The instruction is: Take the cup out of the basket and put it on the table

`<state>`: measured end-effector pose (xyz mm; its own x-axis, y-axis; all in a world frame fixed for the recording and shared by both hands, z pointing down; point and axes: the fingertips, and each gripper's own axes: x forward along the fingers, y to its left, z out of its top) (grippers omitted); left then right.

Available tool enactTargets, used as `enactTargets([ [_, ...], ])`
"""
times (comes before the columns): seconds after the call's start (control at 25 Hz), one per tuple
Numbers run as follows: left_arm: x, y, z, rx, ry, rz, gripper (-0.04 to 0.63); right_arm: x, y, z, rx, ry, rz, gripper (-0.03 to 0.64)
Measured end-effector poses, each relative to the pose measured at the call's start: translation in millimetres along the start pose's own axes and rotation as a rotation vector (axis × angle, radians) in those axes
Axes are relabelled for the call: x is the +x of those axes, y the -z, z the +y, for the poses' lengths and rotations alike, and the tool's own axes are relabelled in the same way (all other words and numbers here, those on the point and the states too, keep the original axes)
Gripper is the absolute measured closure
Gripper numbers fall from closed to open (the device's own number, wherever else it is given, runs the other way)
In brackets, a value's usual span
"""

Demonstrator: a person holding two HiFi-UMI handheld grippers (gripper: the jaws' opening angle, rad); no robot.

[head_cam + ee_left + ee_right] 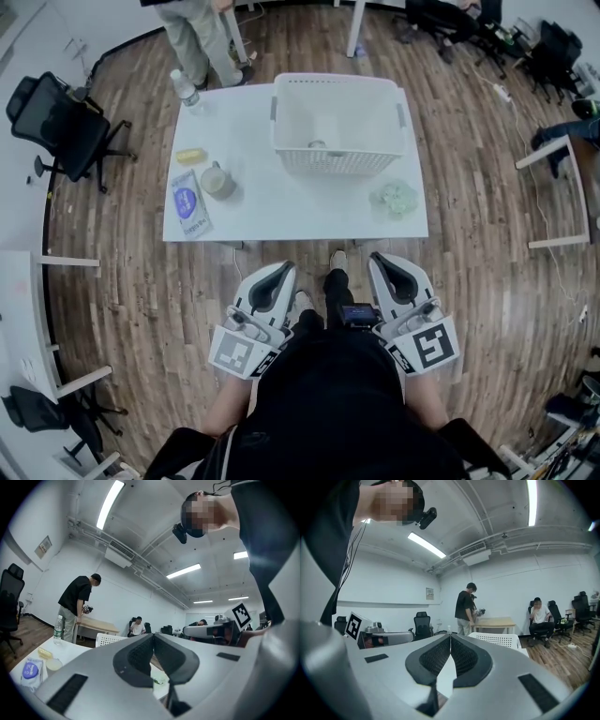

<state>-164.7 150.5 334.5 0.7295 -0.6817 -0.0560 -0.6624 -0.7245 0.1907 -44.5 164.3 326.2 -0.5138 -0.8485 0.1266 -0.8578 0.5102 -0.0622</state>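
My left gripper (pixel 278 274) is short of the desk's (pixel 281 211) near edge, jaws pressed together, empty. Only the head view shows the cup (pixel 317 142), inside the basket (pixel 337 161) at the far edge; the gripper views catch just the basket wall. My right gripper (pixel 391 267) is the same: closed, empty.

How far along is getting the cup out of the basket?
Nothing done yet: what looks like the cup sits inside the white basket on the table. Nothing in hand: left gripper and right gripper are shut, empty, short of the table. Reaching, gripping, placing remain.
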Motion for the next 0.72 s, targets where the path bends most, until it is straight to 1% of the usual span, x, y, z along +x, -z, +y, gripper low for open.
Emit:
enactTargets([
  [0.24,40.3,-6.4,9.1,0.024,-0.014,0.019,0.584,29.7,-5.0,-30.9,0.022,-0.050,-0.020,0.592],
  [0.6,114.1,-5.0,12.4,0.044,0.008,0.047,0.584,60.1,-11.5,-96.6,0.034,-0.072,-0.036,0.592],
  [0.72,138.4,-4.0,13.5,0.048,0.001,0.054,0.584,68.4,-13.3,-117.7,0.040,-0.090,-0.040,0.592],
])
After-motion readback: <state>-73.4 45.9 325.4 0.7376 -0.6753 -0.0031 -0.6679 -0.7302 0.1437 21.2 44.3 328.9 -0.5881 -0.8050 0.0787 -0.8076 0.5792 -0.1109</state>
